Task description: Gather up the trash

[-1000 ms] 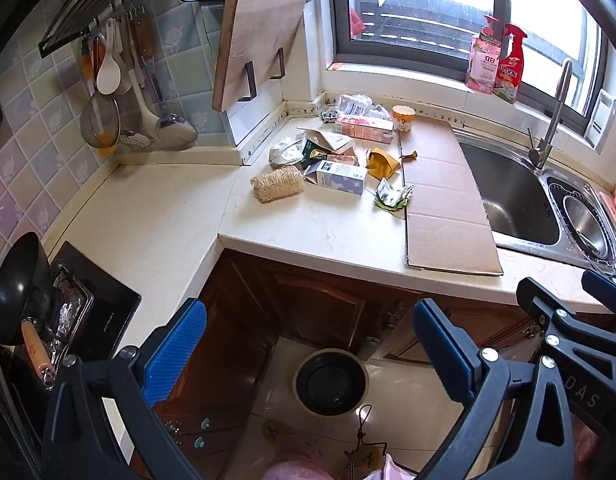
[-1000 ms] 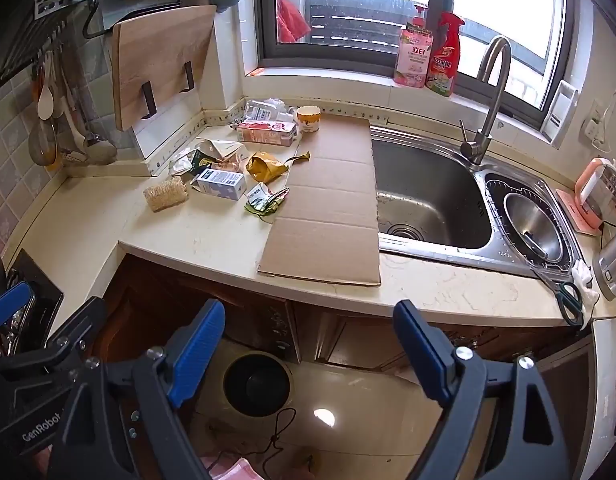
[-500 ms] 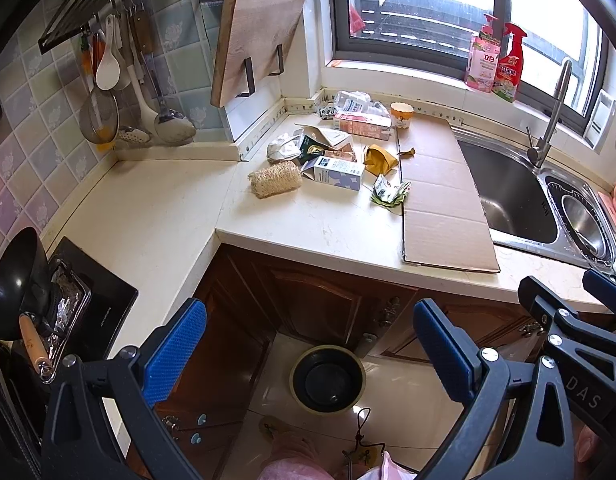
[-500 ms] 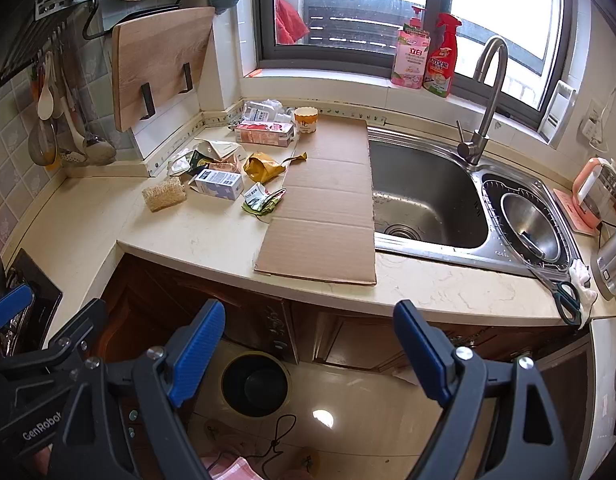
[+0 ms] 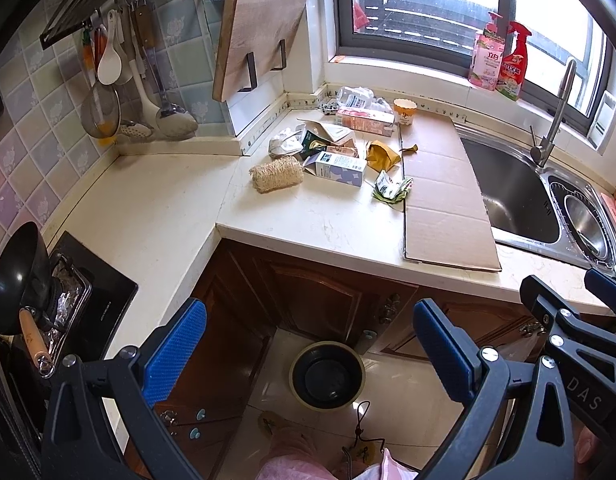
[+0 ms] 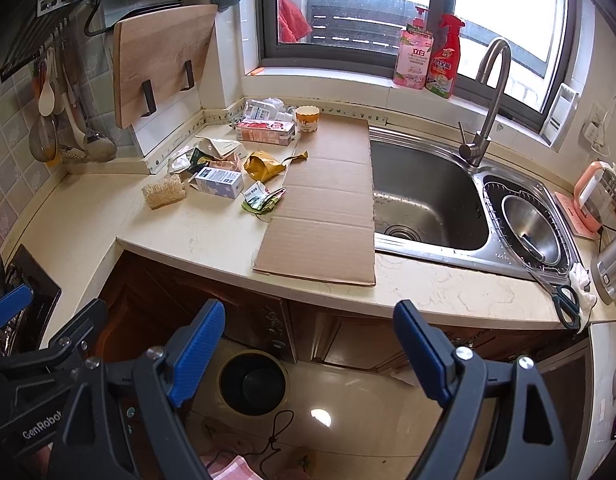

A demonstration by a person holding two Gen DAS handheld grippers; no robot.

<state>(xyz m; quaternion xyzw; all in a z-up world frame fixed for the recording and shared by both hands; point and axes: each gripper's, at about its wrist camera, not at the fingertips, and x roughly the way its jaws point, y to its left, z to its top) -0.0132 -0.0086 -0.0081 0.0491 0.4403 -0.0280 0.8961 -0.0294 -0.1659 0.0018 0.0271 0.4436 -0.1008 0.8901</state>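
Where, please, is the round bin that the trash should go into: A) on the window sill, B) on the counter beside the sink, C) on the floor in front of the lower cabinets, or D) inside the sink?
C: the bin stands on the tiled floor below the counter edge, in front of the wooden cabinets.

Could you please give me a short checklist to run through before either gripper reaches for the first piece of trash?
1. Left gripper open and holding nothing: ok.
2. Right gripper open and holding nothing: ok.
3. Trash bin on the floor, uncovered: ok.
4. Trash in view: milk carton, yellow wrapper and green wrapper lie on the counter: ok.
5. Grippers close enough to grasp: not ok, both hang short of the counter edge.
6. Room left in the trash bin: cannot tell, its inside is dark.
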